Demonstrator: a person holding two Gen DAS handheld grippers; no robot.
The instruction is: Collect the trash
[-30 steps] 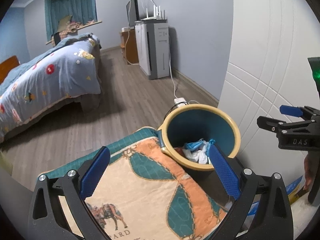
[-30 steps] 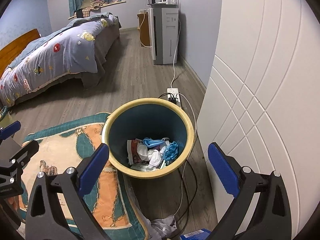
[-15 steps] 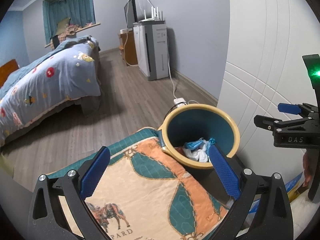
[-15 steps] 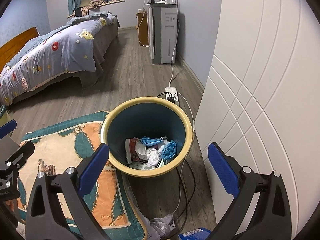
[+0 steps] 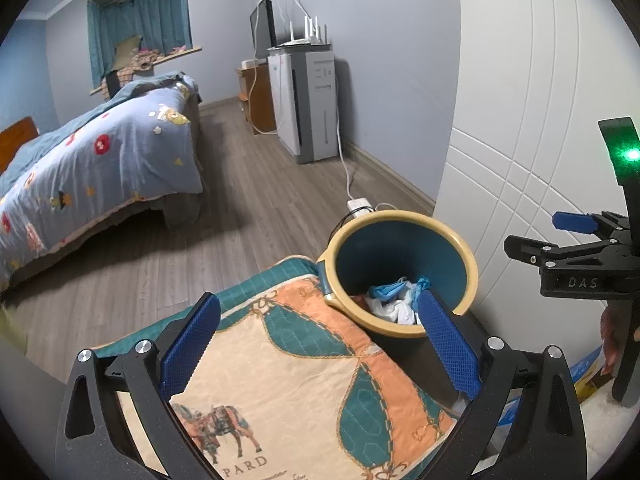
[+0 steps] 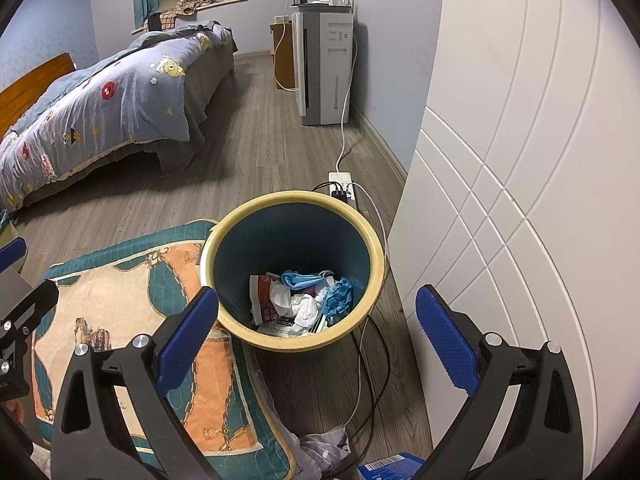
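A round bin [image 6: 294, 344] with a cream rim and teal inside stands on the wood floor beside a white cabinet. Crumpled white paper, a blue mask and a printed wrapper [image 6: 304, 300] lie at its bottom. My right gripper [image 6: 316, 340] hangs open above the bin's near side, nothing between its blue pads. My left gripper [image 5: 318, 340] is open too, over the patterned mat [image 5: 288, 376], with the bin [image 5: 404, 328] just past its right finger. The right gripper's body [image 5: 580, 264] shows at the right edge of the left wrist view.
A white cabinet front [image 6: 520, 200] rises close on the right. A power strip [image 6: 342, 186] and cables [image 6: 372, 380] lie behind and beside the bin. A grey crumpled scrap [image 6: 326, 446] and a blue box [image 6: 390, 470] lie near the mat's corner. A bed [image 6: 104, 112] stands at the left.
Both views have drifted back and up slightly, so the bin sits a little lower in frame. Both grippers stay open and empty.
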